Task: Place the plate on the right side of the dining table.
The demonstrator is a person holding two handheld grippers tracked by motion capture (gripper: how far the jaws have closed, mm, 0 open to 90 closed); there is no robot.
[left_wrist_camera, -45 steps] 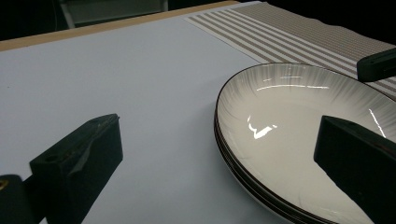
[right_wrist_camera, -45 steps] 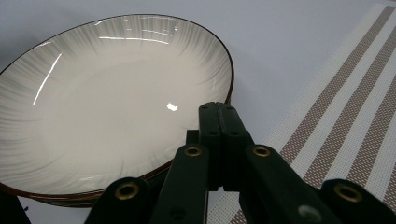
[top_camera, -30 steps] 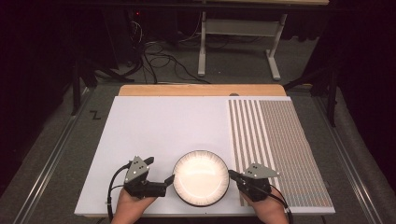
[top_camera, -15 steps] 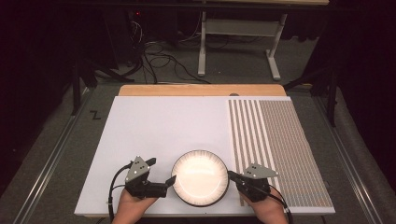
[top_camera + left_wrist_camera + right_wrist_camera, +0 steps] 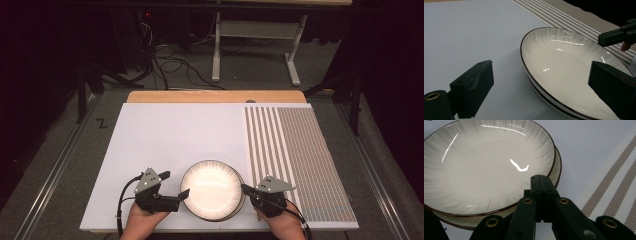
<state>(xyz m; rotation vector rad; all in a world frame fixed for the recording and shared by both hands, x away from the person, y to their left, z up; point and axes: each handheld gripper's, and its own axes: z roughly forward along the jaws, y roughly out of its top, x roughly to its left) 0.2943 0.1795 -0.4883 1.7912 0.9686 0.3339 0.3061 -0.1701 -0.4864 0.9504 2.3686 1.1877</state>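
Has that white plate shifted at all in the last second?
No. The plate sits where it did, its right rim just as near the striped mat.

Top plate: glossy white, faint grey radial streaks toward a thin dark-brown rim line. Lower plate: same white with dark rim. Tabletop: plain white, wooden far edge. Placemat: brown-and-white stripes, finer weave at its right. Gripper jaws are seen as black.

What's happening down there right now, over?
Left gripper open, jaws closing astride the top plate rim. Right gripper shut at stack's edge. Second plate beneath. Nothing blocking.
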